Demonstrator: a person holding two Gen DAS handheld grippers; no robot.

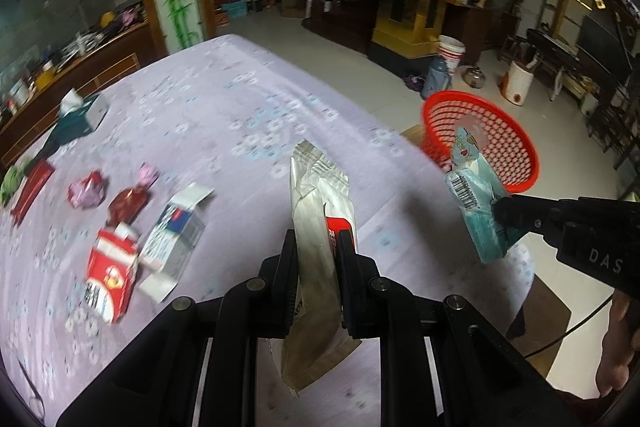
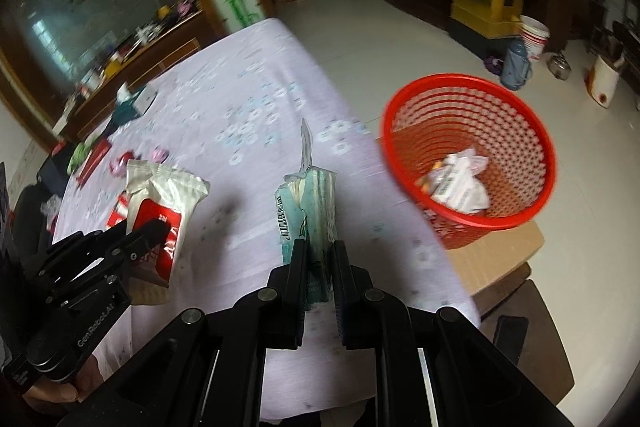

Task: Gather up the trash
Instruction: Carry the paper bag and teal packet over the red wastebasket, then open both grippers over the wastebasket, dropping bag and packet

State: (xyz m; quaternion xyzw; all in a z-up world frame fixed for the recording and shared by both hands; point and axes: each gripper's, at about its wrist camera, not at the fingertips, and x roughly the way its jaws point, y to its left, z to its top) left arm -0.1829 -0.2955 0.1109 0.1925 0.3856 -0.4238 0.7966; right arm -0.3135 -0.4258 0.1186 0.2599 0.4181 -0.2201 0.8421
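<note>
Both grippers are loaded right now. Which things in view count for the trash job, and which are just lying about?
Job:
- white-and-red wrapper in the left gripper
- teal wrapper in the right gripper
- red basket, some trash already inside
- torn packets on the table

Lying about:
- tissue box
- white bucket and blue flask on the floor

The basket (image 2: 468,151) sits right of the table (image 2: 256,95), seemingly on a cardboard box (image 2: 496,251).
</note>
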